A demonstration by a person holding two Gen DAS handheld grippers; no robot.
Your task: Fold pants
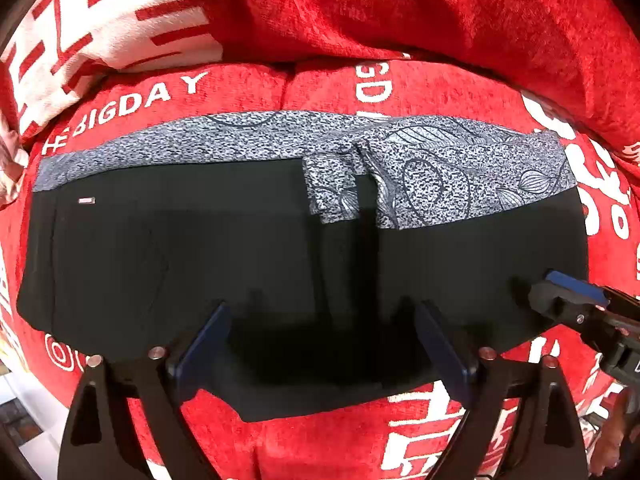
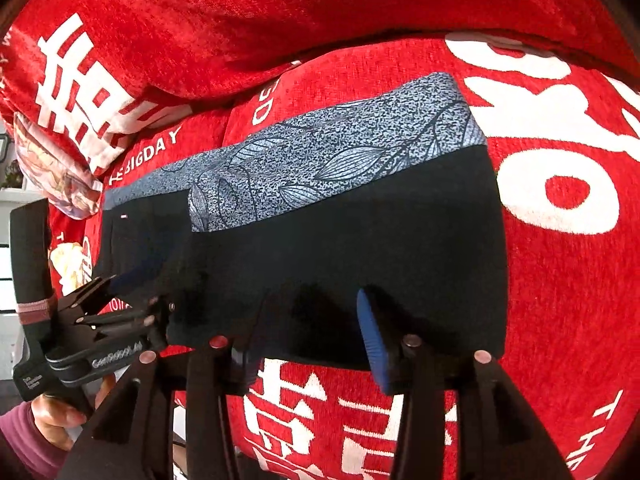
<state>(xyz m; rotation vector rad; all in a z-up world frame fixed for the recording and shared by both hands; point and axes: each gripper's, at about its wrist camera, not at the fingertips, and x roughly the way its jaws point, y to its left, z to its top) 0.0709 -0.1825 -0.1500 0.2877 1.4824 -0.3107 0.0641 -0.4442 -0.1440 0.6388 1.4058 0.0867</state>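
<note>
The pants (image 1: pixel 200 248), black with a grey speckled leaf-print band (image 1: pixel 440 160), lie folded flat across a red sofa seat. My left gripper (image 1: pixel 324 320) points down over their near edge, open wide, with only flat cloth under the gap. In the right wrist view the same pants (image 2: pixel 360 240) stretch left to right. My right gripper (image 2: pixel 312 320) hovers at their near edge, its fingers apart and pressing on nothing. Each gripper shows in the other's view: the right gripper (image 1: pixel 576 296) at the pants' right end, the left gripper (image 2: pixel 112 292) at their left end.
The red sofa cover (image 1: pixel 320 440) with white lettering spreads all around the pants. A red back cushion (image 1: pixel 400 8) rises behind them. A patterned pillow (image 2: pixel 60 176) lies at the far left. A person's hand (image 2: pixel 60 416) holds the left gripper's handle.
</note>
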